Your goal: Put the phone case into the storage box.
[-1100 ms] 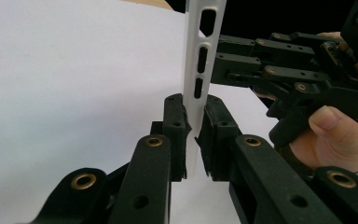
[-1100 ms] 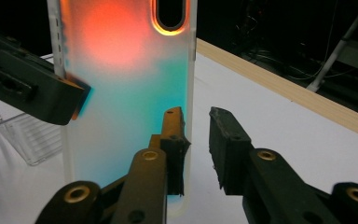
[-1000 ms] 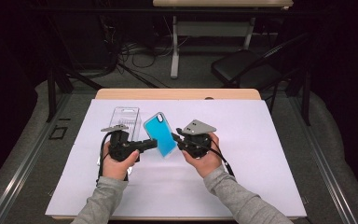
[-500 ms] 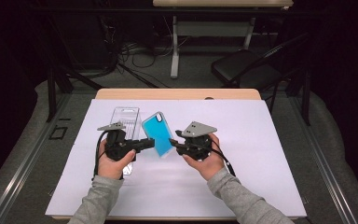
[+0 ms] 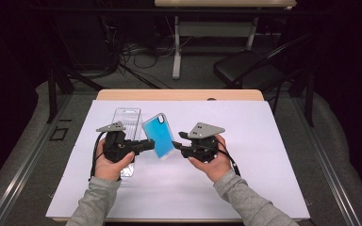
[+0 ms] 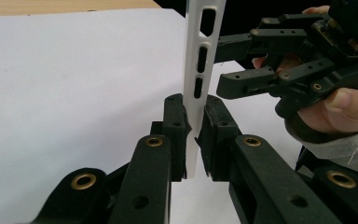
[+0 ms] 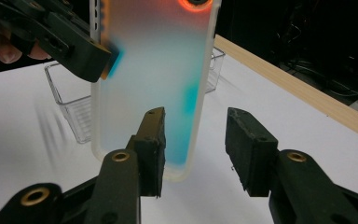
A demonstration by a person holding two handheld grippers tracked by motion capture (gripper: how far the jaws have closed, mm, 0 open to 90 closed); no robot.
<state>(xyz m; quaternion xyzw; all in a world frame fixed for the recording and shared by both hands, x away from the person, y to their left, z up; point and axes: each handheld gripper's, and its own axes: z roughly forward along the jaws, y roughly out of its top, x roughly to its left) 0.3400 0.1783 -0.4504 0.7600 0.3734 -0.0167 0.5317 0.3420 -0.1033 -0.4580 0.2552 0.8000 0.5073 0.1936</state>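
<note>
**Phone case held in the air by the left gripper, right gripper let go**

We start with the left gripper (image 6: 193, 135). Its two black jaws are clenched on the thin white edge of the phone case (image 6: 200, 70), and the pads press it from both sides. In the left gripper view the case stands upright between them, and we see the narrow button slots along its side.

The right gripper (image 7: 195, 149) is released. Its jaws have just been opening, and now they stand apart. In the right gripper view the frosted case (image 7: 154, 79) is behind the left jaw, and we see no contact of the pads with it.

In the high view the case (image 5: 159, 135) shows its blue face and hangs tilted above the table, between the left gripper (image 5: 143, 145) and the right gripper (image 5: 179, 147).

Behind the case a clear plastic box (image 5: 126, 121) lies on the white sheet (image 5: 264, 155) that covers the wooden table (image 5: 179, 94). The person's hands in grey sleeves (image 5: 250, 202) hold both grippers.
</note>
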